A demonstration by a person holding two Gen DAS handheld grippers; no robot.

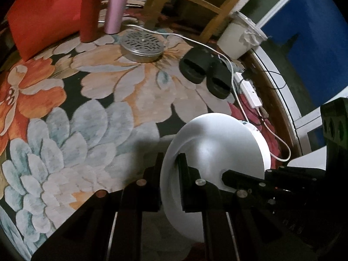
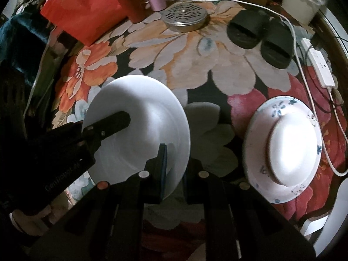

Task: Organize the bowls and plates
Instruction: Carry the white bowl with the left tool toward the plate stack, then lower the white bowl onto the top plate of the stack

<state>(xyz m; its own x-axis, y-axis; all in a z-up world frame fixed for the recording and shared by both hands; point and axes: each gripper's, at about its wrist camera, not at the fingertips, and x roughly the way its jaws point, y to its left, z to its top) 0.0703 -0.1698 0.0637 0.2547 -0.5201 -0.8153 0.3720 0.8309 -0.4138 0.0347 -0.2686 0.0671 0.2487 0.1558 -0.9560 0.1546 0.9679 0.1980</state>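
Looks like we're partway: both grippers, left gripper (image 1: 170, 174) and right gripper (image 2: 174, 165), are clamped on opposite edges of the white plate (image 2: 139, 119) held above the rug (image 2: 217, 74), with the flowered bowl stack (image 2: 282, 150) beside it probably next.

Plate (image 2: 139, 117) sits edge-on between the right gripper's (image 2: 175, 163) fingers (image 2: 162, 152); the left gripper's (image 1: 170, 163) fingers (image 1: 182, 163) clamp its opposite rim. Plate is lifted off the rug (image 1: 87, 108), tilted.

Right of the right fingers: an upturned bowl (image 2: 293, 143) sits on a wider dish (image 2: 280, 108), both on the rug.

Beyond the fingers: a perforated tin (image 2: 184, 16) lies on the rug, a pair of slippers (image 2: 261, 37) to its right, two tall bottles (image 1: 102, 6) to its left. A cable (image 2: 300, 50) runs behind the tin and slippers to a power strip (image 2: 322, 67) at the rug's right edge. A bucket (image 1: 237, 39) stands behind the slippers.
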